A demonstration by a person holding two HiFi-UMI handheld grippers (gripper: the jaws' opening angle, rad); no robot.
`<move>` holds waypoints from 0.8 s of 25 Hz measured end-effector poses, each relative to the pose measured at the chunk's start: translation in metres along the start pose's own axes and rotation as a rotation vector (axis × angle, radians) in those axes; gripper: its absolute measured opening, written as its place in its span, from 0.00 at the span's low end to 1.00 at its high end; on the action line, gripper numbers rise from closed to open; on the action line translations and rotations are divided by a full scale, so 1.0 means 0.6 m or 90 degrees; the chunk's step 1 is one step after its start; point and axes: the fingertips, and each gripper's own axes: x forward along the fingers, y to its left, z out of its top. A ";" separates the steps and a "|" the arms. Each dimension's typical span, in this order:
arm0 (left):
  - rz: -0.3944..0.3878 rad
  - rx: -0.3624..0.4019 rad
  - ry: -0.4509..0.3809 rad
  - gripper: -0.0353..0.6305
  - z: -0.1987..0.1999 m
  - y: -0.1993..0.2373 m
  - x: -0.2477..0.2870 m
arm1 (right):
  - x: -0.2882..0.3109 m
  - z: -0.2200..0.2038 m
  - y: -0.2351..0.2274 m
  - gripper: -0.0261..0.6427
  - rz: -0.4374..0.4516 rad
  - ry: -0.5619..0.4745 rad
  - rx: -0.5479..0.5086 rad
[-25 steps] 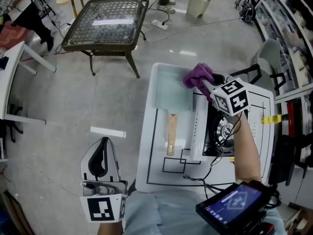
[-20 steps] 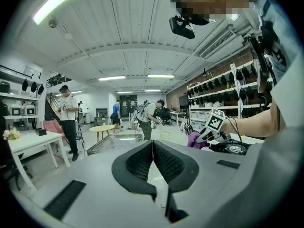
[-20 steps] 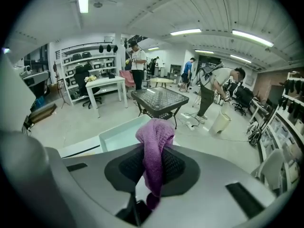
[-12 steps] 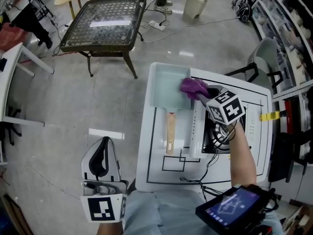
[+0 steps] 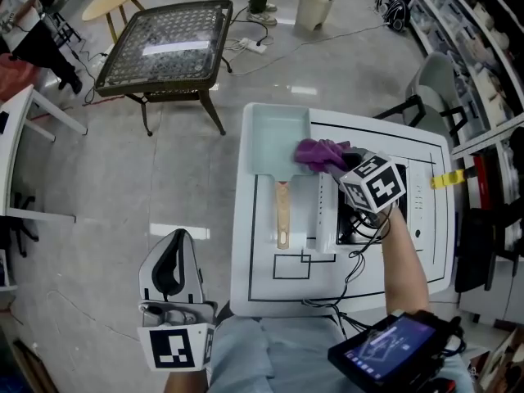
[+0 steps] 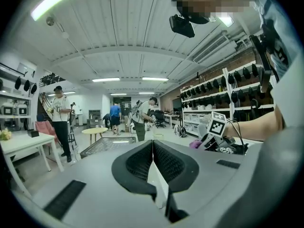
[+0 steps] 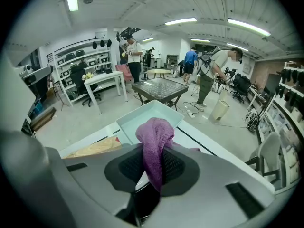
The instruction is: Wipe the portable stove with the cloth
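On the table (image 5: 250, 277), the tray (image 5: 278, 137) sits at the upper left corner. The wooden board (image 5: 282, 215) lies just below it in the frame. The portable stove (image 5: 327, 211) stands right of the board. The cloth (image 5: 318, 153) lies at the stove's upper edge, beside the tray. The left gripper (image 5: 173, 248) is at lower left, off the table.

The purple cloth (image 7: 154, 137) looks like soft, nubbly, matt terry, the stove (image 5: 354, 223) has a smooth white casing, the table (image 5: 430, 219) beneath it is glossy white, and left of the stove lie a pale, grainy wooden handle (image 5: 282, 211) and a smooth, satin mint tray (image 5: 278, 137).
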 end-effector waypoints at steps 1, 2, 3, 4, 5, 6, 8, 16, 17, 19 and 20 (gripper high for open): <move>-0.003 0.003 -0.004 0.08 0.001 -0.002 -0.002 | -0.002 -0.004 0.006 0.17 0.001 0.000 0.001; -0.007 0.008 -0.009 0.08 0.003 -0.004 -0.004 | -0.004 -0.008 0.013 0.17 0.003 0.000 0.001; -0.010 0.011 -0.012 0.08 0.005 -0.006 -0.007 | -0.007 -0.012 0.019 0.17 0.004 0.000 0.002; -0.014 0.012 -0.014 0.08 0.005 -0.009 -0.010 | -0.010 -0.017 0.026 0.17 0.006 0.000 0.004; -0.018 0.013 -0.015 0.08 0.006 -0.011 -0.012 | -0.013 -0.021 0.032 0.17 0.007 0.000 0.006; -0.023 0.014 -0.015 0.08 0.006 -0.014 -0.015 | -0.016 -0.025 0.037 0.17 0.008 -0.001 0.008; -0.030 0.016 -0.015 0.08 0.006 -0.019 -0.021 | -0.022 -0.033 0.049 0.17 0.010 -0.001 0.010; -0.057 0.026 -0.016 0.08 0.002 -0.035 -0.037 | -0.040 -0.058 0.088 0.17 0.015 -0.008 0.025; -0.062 0.027 -0.014 0.08 0.001 -0.037 -0.039 | -0.043 -0.061 0.093 0.17 0.015 -0.008 0.026; -0.069 0.029 -0.013 0.08 -0.001 -0.042 -0.042 | -0.047 -0.068 0.101 0.17 0.016 -0.009 0.028; -0.073 0.031 -0.016 0.08 -0.001 -0.044 -0.042 | -0.049 -0.071 0.105 0.17 0.016 -0.010 0.029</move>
